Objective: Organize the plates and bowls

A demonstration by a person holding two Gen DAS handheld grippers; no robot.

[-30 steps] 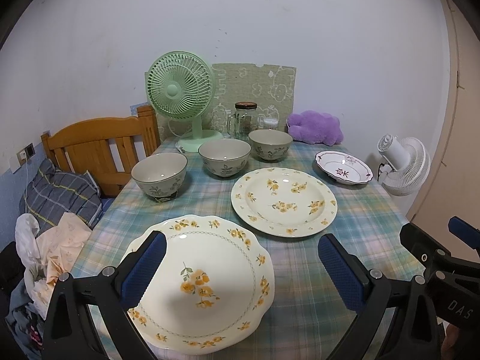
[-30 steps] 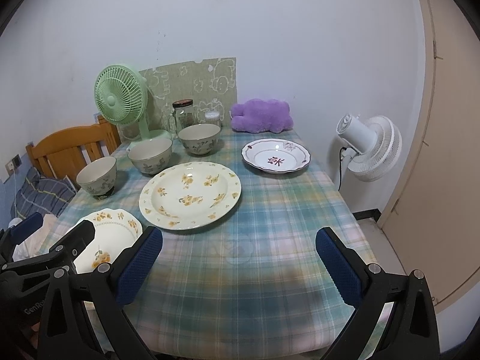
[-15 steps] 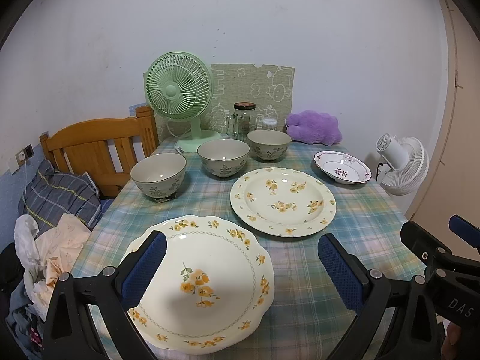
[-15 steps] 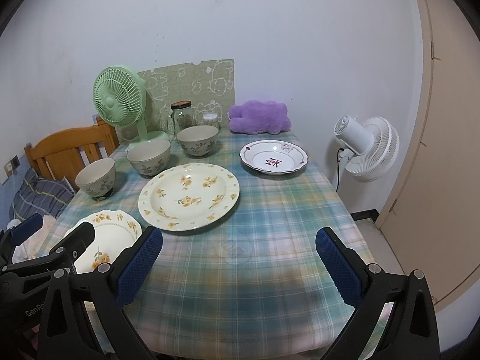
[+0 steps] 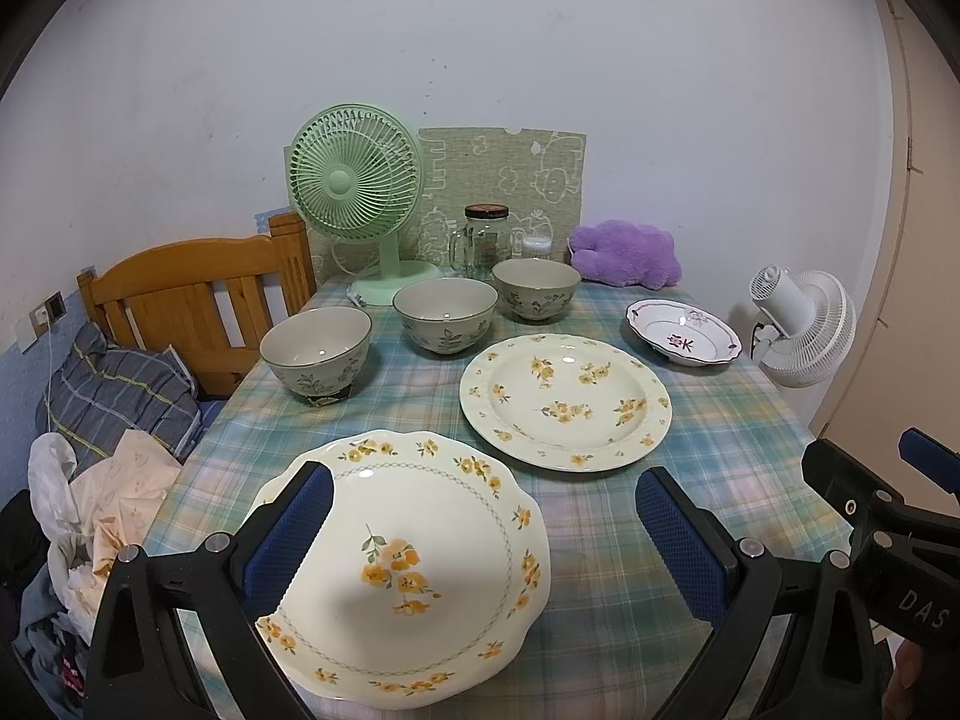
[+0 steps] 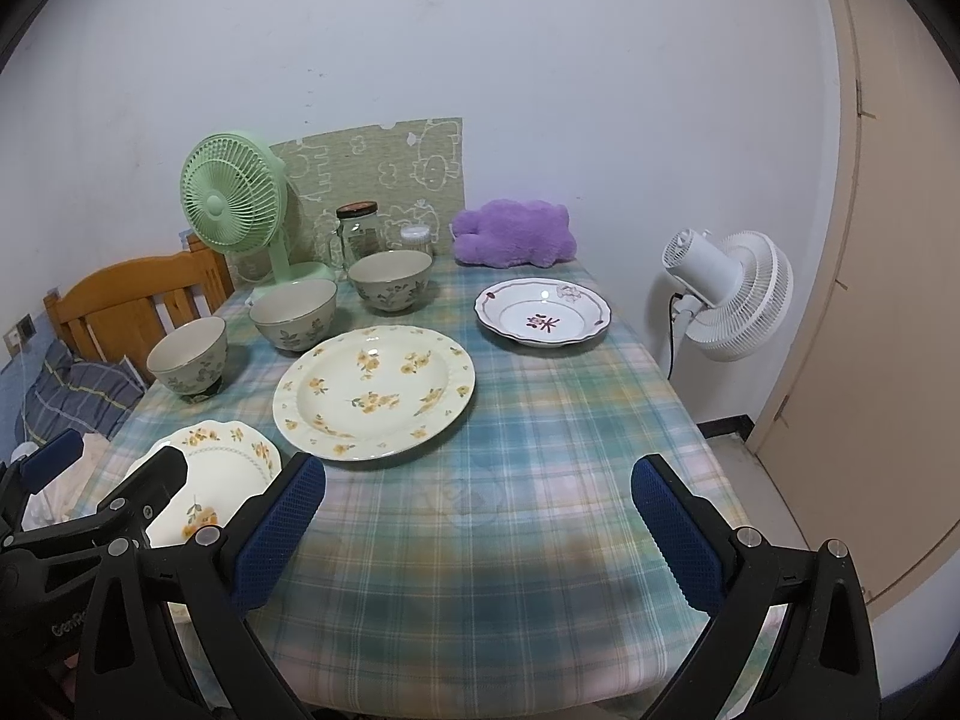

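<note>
Left wrist view: my left gripper (image 5: 477, 531) hovers low over the near desk (image 5: 606, 516) edge, fingers (image 5: 288, 531) spread wide, holding nothing. Scalloped plate (image 5: 414, 546) with yellow flowers lies flat between and beneath them, nearest me. Round plate (image 5: 564, 399), same yellow pattern, sits just beyond to the right, apart from the first. Three bowls (image 5: 316, 354) stand upright in a diagonal row behind, left to far centre, none stacked. Small dish (image 5: 683, 339) with purple trim lies far right, near the desk edge.

Right wrist view: my right gripper (image 6: 477, 525) hangs over bare checked cloth on the near right, fingers (image 6: 675, 525) wide, empty. Round plate ahead-left, small dish ahead. Green fan (image 6: 234, 201), jar (image 6: 358, 234) and purple plush (image 6: 513, 234) line the far edge by the wall.
</note>
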